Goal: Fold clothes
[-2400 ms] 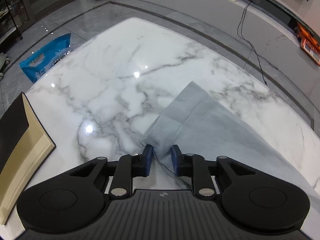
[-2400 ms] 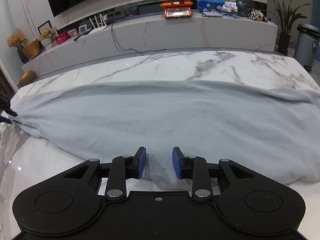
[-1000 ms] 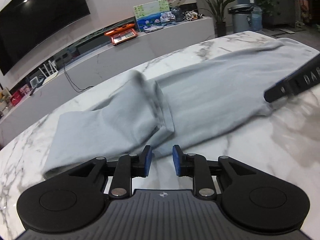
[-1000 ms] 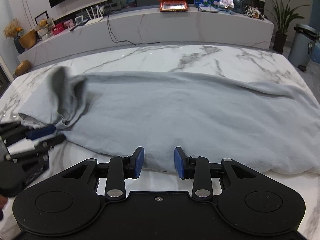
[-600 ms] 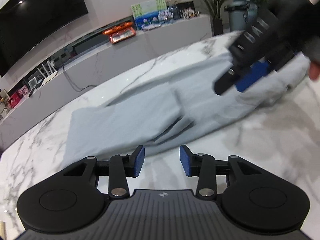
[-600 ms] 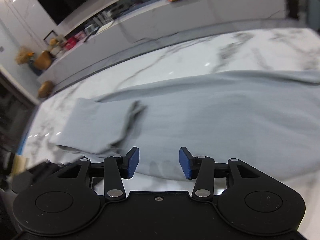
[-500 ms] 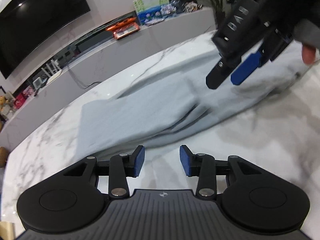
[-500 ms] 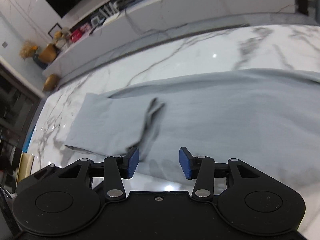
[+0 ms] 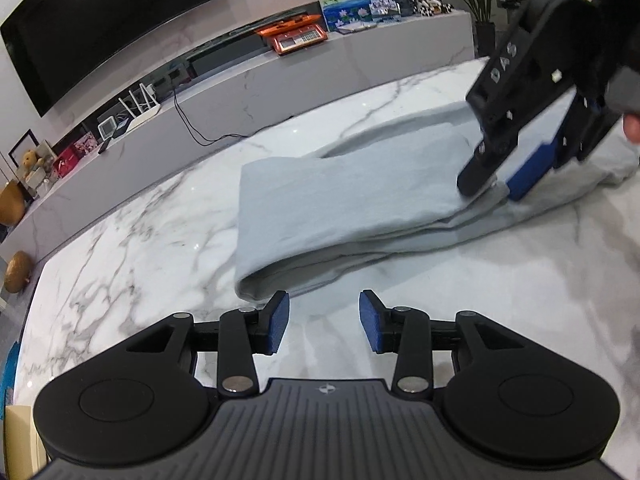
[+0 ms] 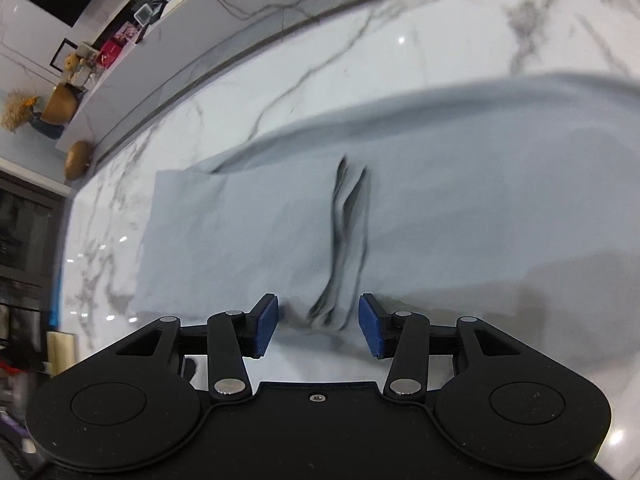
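A light grey garment (image 9: 340, 200) lies along the white marble table (image 9: 140, 248), its left end folded back over itself into a flat flap. My left gripper (image 9: 323, 322) is open and empty, just short of the rounded fold. In the left wrist view my right gripper (image 9: 500, 184) hangs at the upper right over the flap's free end, a hand behind it. In the right wrist view the right gripper (image 10: 318, 326) is open, and the flap's wrinkled edge (image 10: 344, 240) runs up from between its blue pads (image 10: 266, 330), which do not press on it.
A beige-paged book (image 10: 60, 348) lies near the table's left end. Behind the table runs a long marble console (image 9: 280, 80) with an orange scale (image 9: 298, 38), a router and a cable. The table's left edge (image 9: 36, 280) is close to the left gripper.
The left gripper let go of the garment's end on top of the garment, opened wider and drew back. The right gripper swung left to the flap's edge, rolled and opened wider.
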A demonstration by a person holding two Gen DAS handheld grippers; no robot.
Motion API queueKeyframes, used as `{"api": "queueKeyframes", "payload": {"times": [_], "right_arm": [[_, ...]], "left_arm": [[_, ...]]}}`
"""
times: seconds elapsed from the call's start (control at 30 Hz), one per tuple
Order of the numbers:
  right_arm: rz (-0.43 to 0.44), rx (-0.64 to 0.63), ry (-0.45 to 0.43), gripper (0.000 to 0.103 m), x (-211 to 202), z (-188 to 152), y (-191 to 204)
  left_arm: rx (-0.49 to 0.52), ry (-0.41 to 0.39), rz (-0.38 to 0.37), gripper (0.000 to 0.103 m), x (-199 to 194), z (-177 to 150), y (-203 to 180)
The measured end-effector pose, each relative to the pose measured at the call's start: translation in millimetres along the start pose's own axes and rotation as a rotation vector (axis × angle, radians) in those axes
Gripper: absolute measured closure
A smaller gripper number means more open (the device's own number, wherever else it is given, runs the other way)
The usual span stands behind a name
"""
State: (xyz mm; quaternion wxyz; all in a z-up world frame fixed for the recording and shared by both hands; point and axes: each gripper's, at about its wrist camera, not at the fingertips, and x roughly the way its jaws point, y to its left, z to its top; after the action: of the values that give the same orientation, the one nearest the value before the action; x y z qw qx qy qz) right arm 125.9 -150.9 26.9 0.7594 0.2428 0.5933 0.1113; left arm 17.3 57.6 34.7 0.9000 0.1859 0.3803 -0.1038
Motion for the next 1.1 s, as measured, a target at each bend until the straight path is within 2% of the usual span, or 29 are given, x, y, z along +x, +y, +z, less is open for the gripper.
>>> {"api": "queueKeyframes", "payload": {"times": [0.07,0.1,0.13,0.23,0.37,0.63,0.83,0.93,1.1], "right_arm": [[-0.001,0.007,-0.013,0.06,0.9,0.6,2.7],[-0.002,0.01,-0.018,0.066,1.8,1.0,4.5],[-0.008,0.006,-0.022,0.077,1.9,1.1,6.6],[-0.018,-0.006,-0.034,0.09,0.4,1.6,11.1],[-0.004,-0.064,-0.055,0.091,-14.4,5.3,22.7],[-0.059,-0.219,-0.11,0.093,-54.6,27.8,64.5],[-0.11,-0.317,-0.205,0.093,-117.4,48.6,89.5],[-0.16,-0.339,-0.248,0.093,-146.2,58.8,87.4],[-0.296,-0.326,-0.338,0.094,-212.2,82.3,53.3]], "left_arm": [[-0.007,-0.004,-0.004,0.065,-1.9,-0.2,1.0],[-0.007,-0.003,-0.007,0.065,-2.8,-0.6,0.9],[-0.006,-0.003,-0.011,0.065,-3.8,-0.7,0.6],[-0.008,0.005,-0.015,0.064,-3.8,-1.4,1.5],[-0.021,0.012,-0.011,0.062,-2.5,-1.5,5.0],[-0.038,0.016,-0.015,0.061,-2.4,-1.1,7.1],[-0.036,0.019,-0.023,0.061,-1.7,0.2,4.8],[-0.036,0.022,-0.024,0.06,-0.8,1.6,2.7],[-0.028,0.024,-0.029,0.06,2.4,4.2,-2.4]]}}
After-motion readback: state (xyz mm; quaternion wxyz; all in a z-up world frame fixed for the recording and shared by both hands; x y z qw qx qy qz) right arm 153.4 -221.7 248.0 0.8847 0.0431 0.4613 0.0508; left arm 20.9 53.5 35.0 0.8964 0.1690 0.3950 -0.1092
